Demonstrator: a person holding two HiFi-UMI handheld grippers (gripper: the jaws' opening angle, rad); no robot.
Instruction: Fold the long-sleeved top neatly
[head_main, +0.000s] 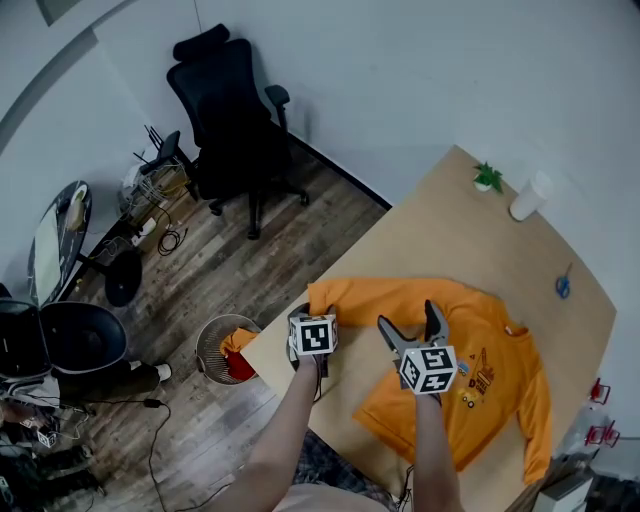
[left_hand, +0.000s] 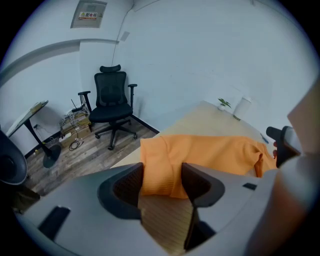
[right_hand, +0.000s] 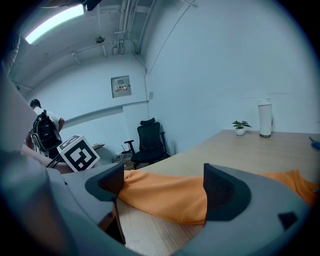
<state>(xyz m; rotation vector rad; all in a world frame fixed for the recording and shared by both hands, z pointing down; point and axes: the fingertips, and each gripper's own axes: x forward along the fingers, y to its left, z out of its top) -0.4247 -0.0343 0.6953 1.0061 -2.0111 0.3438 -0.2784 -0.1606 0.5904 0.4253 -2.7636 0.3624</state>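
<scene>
An orange long-sleeved top (head_main: 470, 345) lies front up on the wooden table (head_main: 450, 220), one sleeve (head_main: 365, 295) stretched toward the table's left corner. In the left gripper view the ribbed cuff (left_hand: 159, 175) of that sleeve lies flat between the two jaws of my left gripper (left_hand: 162, 184), which stand half apart, one at each edge of the cuff, without squeezing it. In the head view its marker cube (head_main: 313, 335) hides the jaws. My right gripper (head_main: 408, 315) hangs wide open just over the sleeve (right_hand: 165, 197) near the shoulder, holding nothing.
A small potted plant (head_main: 488, 177) and a white cup (head_main: 530, 195) stand at the table's far corner, with a small blue object (head_main: 563, 285) near the right edge. A wire basket (head_main: 225, 348) sits on the floor by the near-left corner, and a black office chair (head_main: 230, 120) stands beyond it.
</scene>
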